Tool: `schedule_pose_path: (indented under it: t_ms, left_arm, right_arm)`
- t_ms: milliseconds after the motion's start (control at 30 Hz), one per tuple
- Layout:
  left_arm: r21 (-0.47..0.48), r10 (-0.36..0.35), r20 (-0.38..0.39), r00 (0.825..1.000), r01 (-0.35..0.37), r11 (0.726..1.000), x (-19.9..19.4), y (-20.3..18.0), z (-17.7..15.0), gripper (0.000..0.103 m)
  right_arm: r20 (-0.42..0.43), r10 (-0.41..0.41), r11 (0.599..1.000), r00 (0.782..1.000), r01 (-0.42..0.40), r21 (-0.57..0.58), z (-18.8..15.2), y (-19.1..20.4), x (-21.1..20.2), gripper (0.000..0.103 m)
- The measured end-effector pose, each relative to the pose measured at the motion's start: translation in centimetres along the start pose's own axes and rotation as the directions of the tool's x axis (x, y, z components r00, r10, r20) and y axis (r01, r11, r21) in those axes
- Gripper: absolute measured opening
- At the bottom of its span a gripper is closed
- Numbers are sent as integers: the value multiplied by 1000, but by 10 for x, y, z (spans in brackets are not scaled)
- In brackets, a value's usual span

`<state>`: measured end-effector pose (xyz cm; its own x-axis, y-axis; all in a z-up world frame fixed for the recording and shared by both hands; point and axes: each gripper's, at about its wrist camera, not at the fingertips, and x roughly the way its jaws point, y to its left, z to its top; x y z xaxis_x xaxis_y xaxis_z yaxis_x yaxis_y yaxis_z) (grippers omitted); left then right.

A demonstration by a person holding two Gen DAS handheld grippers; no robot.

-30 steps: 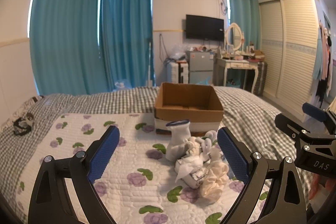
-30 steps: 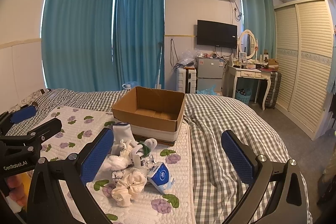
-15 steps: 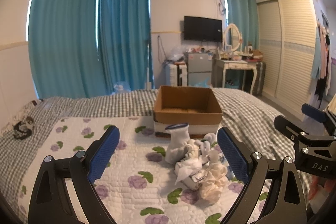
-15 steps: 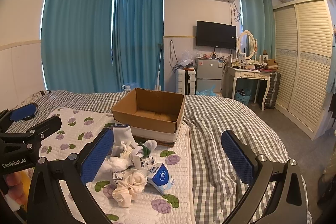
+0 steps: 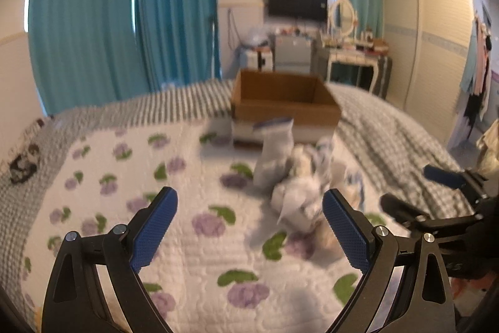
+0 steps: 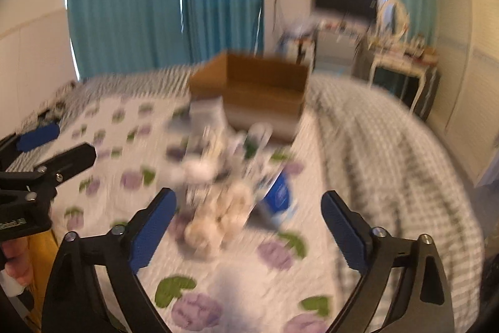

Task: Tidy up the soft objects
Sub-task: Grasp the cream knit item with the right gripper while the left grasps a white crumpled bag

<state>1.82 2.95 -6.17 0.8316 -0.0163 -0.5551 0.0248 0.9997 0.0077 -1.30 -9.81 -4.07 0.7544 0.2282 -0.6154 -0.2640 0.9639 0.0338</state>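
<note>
Bedroom, floral quilt [image 5: 193, 255]: both grippers, left [image 5: 249, 227] and right [image 6: 248, 228], spread and empty, poised before the soft pile [image 6: 218, 192] just ahead; box [image 5: 285, 102] beyond it. Approach step, likely; next, close on one item.

Teal curtains [image 5: 124, 30], louvred wardrobe [image 5: 436, 52]

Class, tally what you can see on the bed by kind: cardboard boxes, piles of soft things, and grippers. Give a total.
Cardboard box: 1
Pile of soft things, too blurred to count singly: 1
Grippers, left gripper and right gripper: 2
Total: 4
</note>
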Motion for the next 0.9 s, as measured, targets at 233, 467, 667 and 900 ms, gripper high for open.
schedule_pose_path:
  t_ms: [233,467,667,900]
  left_arm:
    - [-6,-10,-90,996,9,1000,32,11,-23,96]
    - [-1,0,-102,995,0,1000,40,21,-26,95]
    - [27,-46,-76,996,48,998,40,14,-16,94]
    - [72,-151,-94,984,158,985,61,-22,2,93]
  right_arm:
    - [-148,55,998,987,-50,40,-16,9,57,84]
    - [-203,82,996,976,-71,59,-13,16,89,46]
    - [-172,66,998,983,-67,2,-8,17,67,22]
    - [-62,41,998,997,-38,51,18,-13,32,22]
